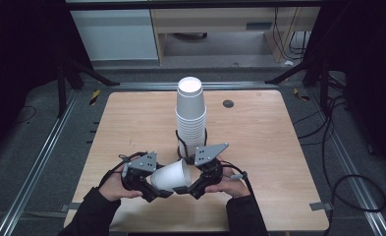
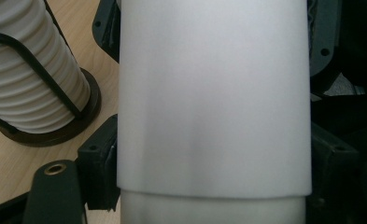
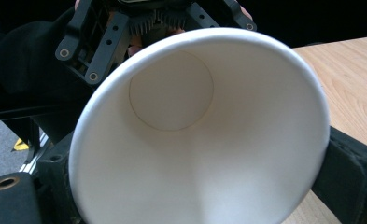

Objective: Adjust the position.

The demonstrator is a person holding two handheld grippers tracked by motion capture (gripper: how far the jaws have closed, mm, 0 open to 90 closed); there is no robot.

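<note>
White paper cup lies sideways above the table's near edge in the high view, left tongs and right tongs both clamped on it, its wall between the left jaws, its open mouth facing the right camera, unprinted.

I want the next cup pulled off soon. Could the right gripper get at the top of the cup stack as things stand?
Probably not yet. The right gripper is shut on the loose cup, which the left gripper also holds. Nothing stands between it and the cup stack, so the way looks free once it lets go.
</note>
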